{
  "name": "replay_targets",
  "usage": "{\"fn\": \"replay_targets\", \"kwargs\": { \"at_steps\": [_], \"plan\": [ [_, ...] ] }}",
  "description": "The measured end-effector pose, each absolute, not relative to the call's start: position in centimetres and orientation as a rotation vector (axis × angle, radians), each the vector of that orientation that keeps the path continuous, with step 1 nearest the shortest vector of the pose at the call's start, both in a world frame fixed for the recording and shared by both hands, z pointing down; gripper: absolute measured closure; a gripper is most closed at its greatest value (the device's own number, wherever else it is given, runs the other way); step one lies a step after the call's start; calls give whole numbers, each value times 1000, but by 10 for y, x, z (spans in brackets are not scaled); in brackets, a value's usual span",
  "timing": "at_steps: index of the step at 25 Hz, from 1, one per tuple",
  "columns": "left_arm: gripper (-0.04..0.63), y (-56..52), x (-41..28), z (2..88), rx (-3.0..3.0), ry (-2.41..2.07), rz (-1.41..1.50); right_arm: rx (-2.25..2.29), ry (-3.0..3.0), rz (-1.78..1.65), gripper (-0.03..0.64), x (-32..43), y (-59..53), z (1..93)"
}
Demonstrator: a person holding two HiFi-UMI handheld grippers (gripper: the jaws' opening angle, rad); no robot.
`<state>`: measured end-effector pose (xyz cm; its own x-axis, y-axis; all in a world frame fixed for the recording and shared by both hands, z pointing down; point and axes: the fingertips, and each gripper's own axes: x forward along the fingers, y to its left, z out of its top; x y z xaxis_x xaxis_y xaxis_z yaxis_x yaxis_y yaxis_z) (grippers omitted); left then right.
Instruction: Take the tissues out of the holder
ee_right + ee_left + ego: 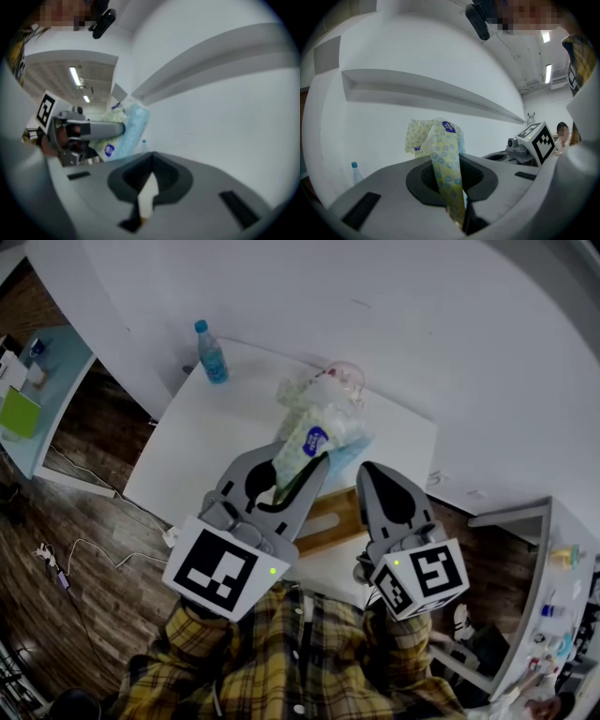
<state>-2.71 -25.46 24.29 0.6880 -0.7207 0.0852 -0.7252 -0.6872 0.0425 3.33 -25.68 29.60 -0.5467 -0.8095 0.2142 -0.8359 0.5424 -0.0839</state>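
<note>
A white desk (211, 451) stands against a white wall and fills the middle of the head view, with dark wooden floor (84, 549) to its left. At the bottom edge of that view are the person's sleeves in a yellow plaid shirt (281, 662), one behind each marker cube.

The left hand-held gripper (298, 465) reaches forward over the desk. Its jaws are nearly together and clamp the wrapper of a tissue pack (317, 439). In the left gripper view the pale wrapper, printed with small blue rings, runs down into the slot between the pads, and a dark blue oval label sits near its top. The pack is held up off the desk, and the right gripper view shows it against the wall with a light blue side turned that way.

The right hand-held gripper (375, 479) is just beside the left one. Its jaws are closed tip to tip and grip nothing; only a pale sliver shows through the slit behind the tips.

A wooden holder (330, 514) lies on the desk below and between the two grippers, apart from the pack. Beyond the pack a crumpled heap of similar pale wrapping (300, 395) rests on the desk. A small blue bottle (212, 352) stands upright near the desk's far left corner.
</note>
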Motion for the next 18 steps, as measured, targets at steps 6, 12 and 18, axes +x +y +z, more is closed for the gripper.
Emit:
{"fn": "replay_targets", "kwargs": {
  "at_steps": [6, 12, 18],
  "plan": [
    [535, -255, -27, 244, 2822, -1206, 103, 1417, -2614, 267, 607, 36, -258, 298],
    [535, -255, -27, 244, 2823, -1203, 103, 1415, -2611, 264, 607, 36, -259, 298],
    [535, -255, -26, 244, 2830, -1200, 118, 1416, -2605, 276, 607, 35, -258, 301]
  ]
}}
